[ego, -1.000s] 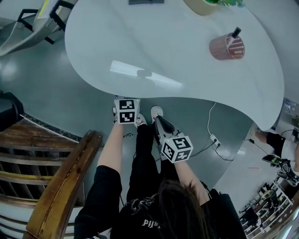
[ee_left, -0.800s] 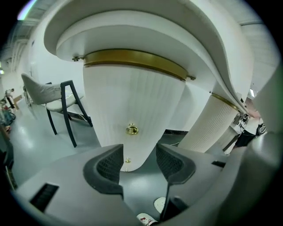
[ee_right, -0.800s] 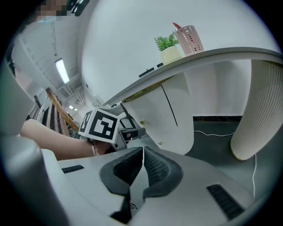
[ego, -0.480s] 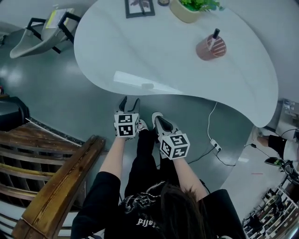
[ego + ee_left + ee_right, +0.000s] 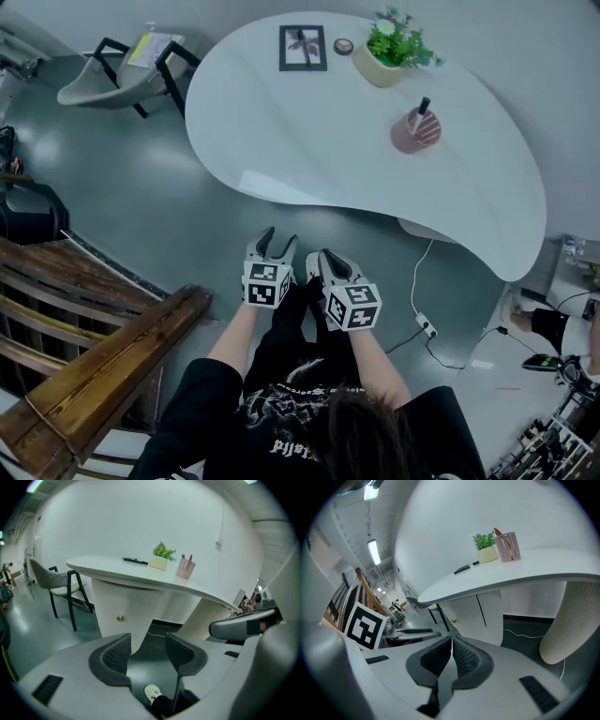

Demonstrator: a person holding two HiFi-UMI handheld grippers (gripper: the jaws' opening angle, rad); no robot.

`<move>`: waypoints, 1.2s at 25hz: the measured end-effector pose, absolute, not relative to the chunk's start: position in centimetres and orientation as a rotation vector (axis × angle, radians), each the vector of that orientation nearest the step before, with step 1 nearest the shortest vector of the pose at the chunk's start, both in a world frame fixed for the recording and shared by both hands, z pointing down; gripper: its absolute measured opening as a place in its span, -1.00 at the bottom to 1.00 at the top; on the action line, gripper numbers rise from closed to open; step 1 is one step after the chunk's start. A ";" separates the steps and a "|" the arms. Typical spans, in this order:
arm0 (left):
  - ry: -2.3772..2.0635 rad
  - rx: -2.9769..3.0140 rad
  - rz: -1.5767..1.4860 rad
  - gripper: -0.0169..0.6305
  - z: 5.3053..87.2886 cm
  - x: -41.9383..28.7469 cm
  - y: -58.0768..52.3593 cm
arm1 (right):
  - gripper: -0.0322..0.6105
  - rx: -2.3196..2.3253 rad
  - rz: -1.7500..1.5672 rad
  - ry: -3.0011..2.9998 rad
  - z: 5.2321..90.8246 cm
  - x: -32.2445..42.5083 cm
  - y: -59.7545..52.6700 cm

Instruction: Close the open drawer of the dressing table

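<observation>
The white kidney-shaped dressing table (image 5: 319, 141) stands ahead of me. Under its top, a white cabinet front carries a small brass knob (image 5: 120, 618), which also shows in the right gripper view as the knob (image 5: 453, 619); I cannot tell whether a drawer stands out. My left gripper (image 5: 277, 242) hangs over the floor short of the table's near edge, open and empty, with a wide gap in its own view (image 5: 147, 648). My right gripper (image 5: 330, 260) is beside it, shut on nothing, pads together (image 5: 451, 654).
On the table top are a picture frame (image 5: 303, 47), a potted plant (image 5: 394, 52) and a pink pen holder (image 5: 415, 129). A chair (image 5: 112, 80) stands at the left. A wooden railing (image 5: 103, 375) is near my left side. A cable with a power strip (image 5: 427, 328) lies on the floor. A fluted pedestal (image 5: 569, 625) supports the table.
The table has drawn away and upward in the head view as the person stepped back. Both grippers sit lower in the frame and farther from the table edge.
</observation>
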State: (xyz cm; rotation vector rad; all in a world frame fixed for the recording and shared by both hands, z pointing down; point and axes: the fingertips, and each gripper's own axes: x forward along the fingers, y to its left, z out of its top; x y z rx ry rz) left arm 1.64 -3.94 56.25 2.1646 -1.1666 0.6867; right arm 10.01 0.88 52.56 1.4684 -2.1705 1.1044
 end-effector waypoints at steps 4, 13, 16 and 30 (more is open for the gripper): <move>-1.165 2.202 0.624 -0.26 53.4 2.7 -3.0 | -0.81 1.462 1.081 -2.209 50.9 10.0 0.7; -1.181 2.243 0.527 -0.26 48.9 3.9 -1.5 | -0.81 1.472 1.044 -2.253 48.3 11.0 1.8; -1.178 2.264 0.516 -0.26 47.7 4.1 -0.6 | -0.81 1.488 1.034 -2.248 47.5 11.7 2.3; -1.240 2.289 0.403 -0.33 43.0 3.5 1.8 | -0.81 1.507 0.895 -2.399 41.7 12.3 1.4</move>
